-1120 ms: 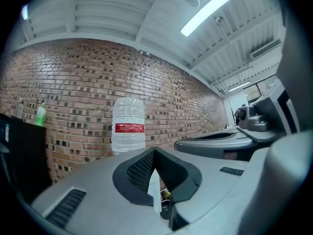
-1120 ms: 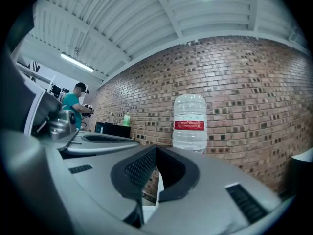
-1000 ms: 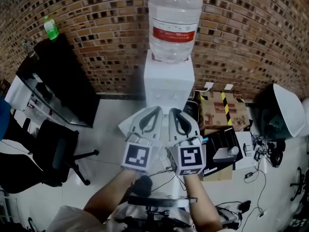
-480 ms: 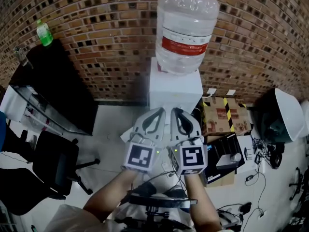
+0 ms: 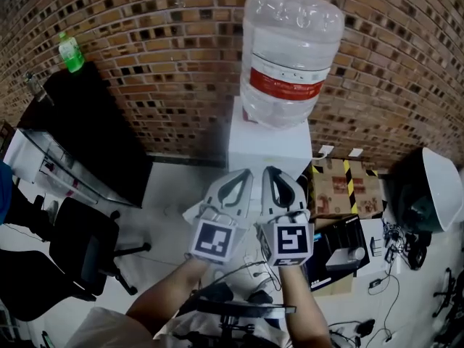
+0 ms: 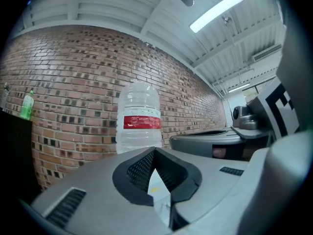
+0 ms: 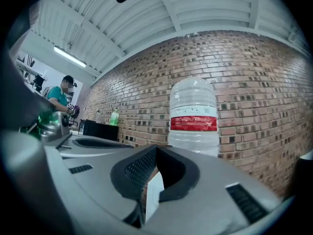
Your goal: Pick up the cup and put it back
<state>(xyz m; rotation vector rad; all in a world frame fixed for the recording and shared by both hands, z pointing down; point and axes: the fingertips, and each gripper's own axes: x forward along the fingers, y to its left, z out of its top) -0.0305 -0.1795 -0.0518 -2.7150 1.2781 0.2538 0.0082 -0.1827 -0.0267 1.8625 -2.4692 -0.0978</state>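
No cup shows in any view. A white water dispenser (image 5: 268, 142) stands against the brick wall, carrying a large clear bottle with a red label (image 5: 290, 56). My left gripper (image 5: 246, 174) and right gripper (image 5: 269, 171) are held side by side just in front of it, both pointing at the dispenser. Both are shut with nothing between their jaws. In the left gripper view the shut jaws (image 6: 155, 152) sit below the bottle (image 6: 139, 116). The right gripper view shows the same: shut jaws (image 7: 155, 149) under the bottle (image 7: 193, 115).
A black cabinet (image 5: 87, 114) with a green bottle (image 5: 70, 51) stands at the left, with an office chair (image 5: 80, 241) in front of it. A cardboard box (image 5: 346, 187), black equipment (image 5: 341, 241), cables and a white shell (image 5: 438, 187) crowd the floor at the right. A person (image 7: 61, 99) stands far left.
The dispenser and bottle have grown larger and shifted right in the head view as I came closer. Both grippers stay side by side and shut.
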